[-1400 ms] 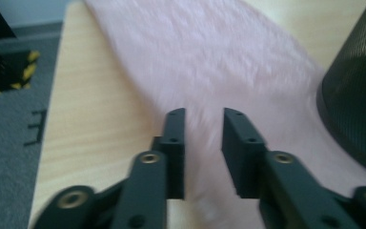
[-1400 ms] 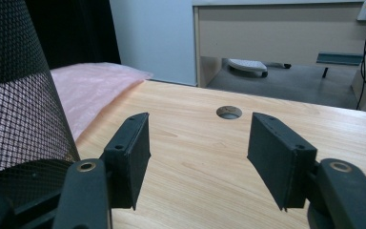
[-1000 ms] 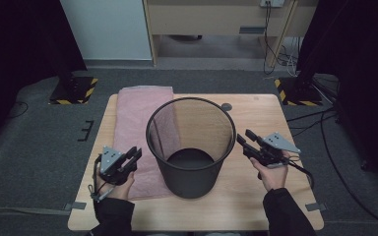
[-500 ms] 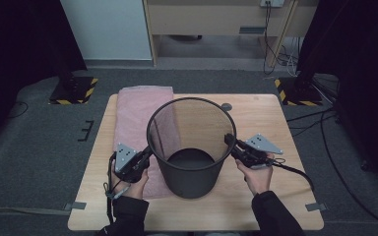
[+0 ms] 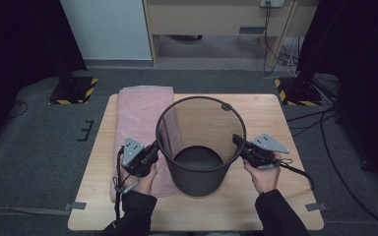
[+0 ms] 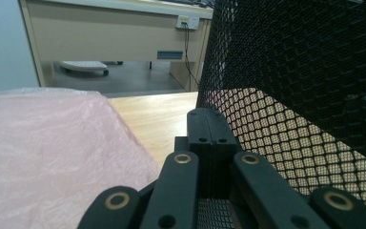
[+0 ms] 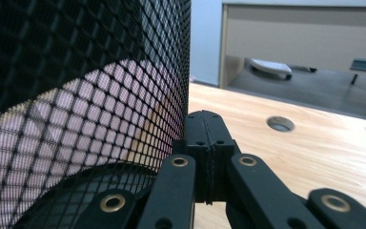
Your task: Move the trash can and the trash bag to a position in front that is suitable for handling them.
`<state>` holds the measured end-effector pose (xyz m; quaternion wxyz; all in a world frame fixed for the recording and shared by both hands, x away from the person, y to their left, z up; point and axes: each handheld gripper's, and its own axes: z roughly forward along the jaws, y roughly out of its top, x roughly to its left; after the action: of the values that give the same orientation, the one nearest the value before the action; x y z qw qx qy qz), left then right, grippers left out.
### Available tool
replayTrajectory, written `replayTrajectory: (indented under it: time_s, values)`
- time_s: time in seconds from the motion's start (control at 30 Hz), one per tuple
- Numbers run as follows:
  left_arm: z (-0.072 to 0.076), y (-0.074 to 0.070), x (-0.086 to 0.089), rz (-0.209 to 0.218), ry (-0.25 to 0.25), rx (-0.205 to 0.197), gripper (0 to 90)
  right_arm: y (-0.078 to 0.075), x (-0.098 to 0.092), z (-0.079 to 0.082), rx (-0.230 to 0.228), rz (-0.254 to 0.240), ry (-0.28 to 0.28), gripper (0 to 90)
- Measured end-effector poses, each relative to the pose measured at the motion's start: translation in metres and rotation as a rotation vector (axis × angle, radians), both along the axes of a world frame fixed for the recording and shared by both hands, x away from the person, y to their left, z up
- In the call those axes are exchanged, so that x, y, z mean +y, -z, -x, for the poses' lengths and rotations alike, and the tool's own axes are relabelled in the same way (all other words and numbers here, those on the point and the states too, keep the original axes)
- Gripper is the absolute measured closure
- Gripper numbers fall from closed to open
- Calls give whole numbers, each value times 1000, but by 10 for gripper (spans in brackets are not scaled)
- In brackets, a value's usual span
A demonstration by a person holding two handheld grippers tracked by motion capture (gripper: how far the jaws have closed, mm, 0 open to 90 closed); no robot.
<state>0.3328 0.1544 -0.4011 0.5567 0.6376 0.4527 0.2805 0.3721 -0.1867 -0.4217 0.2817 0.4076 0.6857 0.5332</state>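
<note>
Work on the mesh wastebasket (image 5: 200, 173) looks barely begun. It stands upright near the middle of the worktop (image 5: 280, 201), with nothing in it but its dark solid bottom. The pink plastic bag (image 5: 140, 113) lies flat and folded just left of the wastebasket and partly behind it. By my reading it is a liner that has yet to be opened and put in, so nearly everything is left to do.

The left claw (image 5: 155, 146) sits against the wastebasket's left wall and the right claw (image 5: 236, 140) against its right wall. Both are closed tight with nothing between the jaws. The right claw's jaws have just finished closing, on nothing. I judge that the two are bracing or nudging the wastebasket from either side rather than gripping it.

The high view gives the whole layout: the round rim, both hands, and the left hand lying on the bag's near end. The left gripper view shows what that one cannot: the left claw (image 6: 208, 117) with its jaws pressed flat together, the mesh (image 6: 290, 95) just to its side, and the bag's crinkled film (image 6: 43, 152). The right gripper view shows the right claw (image 7: 205, 119) equally shut beside the mesh (image 7: 76, 95), pink showing through the weave, and a cable hole (image 7: 280, 124) in the worktop beyond the wastebasket.
</note>
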Motion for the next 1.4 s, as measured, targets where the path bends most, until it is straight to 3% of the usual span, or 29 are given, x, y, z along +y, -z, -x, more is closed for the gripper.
replayTrajectory:
  time_s: [0.03,0.2,0.43,0.5,0.57,0.8,0.87,0.9,1.0,1.07,1.1,1.13,1.17,1.2,1.23,1.27,1.37,1.4]
  values:
    - [-2,-5,-7,-17,-1,-4,900,-2,-4,-1,32,22,16,900]
    - [-10,-13,-16,-23,8,3,900,-11,-14,-2,62,20,36,900]
    - [-17,-5,-33,-26,45,25,900,-10,-32,-6,79,3,84,900]
    - [-21,-4,-38,-30,51,33,900,-9,-35,-6,90,35,95,900]
    - [-24,-3,-39,-27,66,39,900,-8,-43,-7,104,24,101,900]
    - [-32,-4,-39,-25,84,49,900,-7,-44,-9,90,20,117,900]
    - [-33,-4,-37,-46,101,49,900,-5,-45,-11,84,8,114,893]
    - [-33,-4,-35,-64,120,55,899,-4,-46,-11,86,-5,120,846]
    - [-33,-3,-18,-133,122,81,786,0,-52,-13,82,-36,126,692]
    - [-34,1,3,-140,98,108,704,3,-59,-13,89,-56,125,598]
    - [-34,4,17,-171,75,115,675,4,-64,-13,81,-64,123,574]
    - [-34,8,30,-183,49,126,589,6,-69,-13,66,-75,116,492]
    - [-34,13,45,-179,31,145,589,6,-69,-13,66,-75,116,492]
    - [-33,23,76,-185,-30,171,519,9,-71,-13,54,-87,101,439]
    - [-33,23,76,-185,-30,171,482,11,-72,-13,47,-80,94,411]
    - [-33,29,91,-200,-66,183,449,13,-72,-14,48,-82,88,384]
    - [-33,50,128,-181,-172,237,418,19,-73,-17,45,-67,85,360]
    - [-33,58,137,-169,-195,261,410,24,-72,-18,64,-52,86,344]
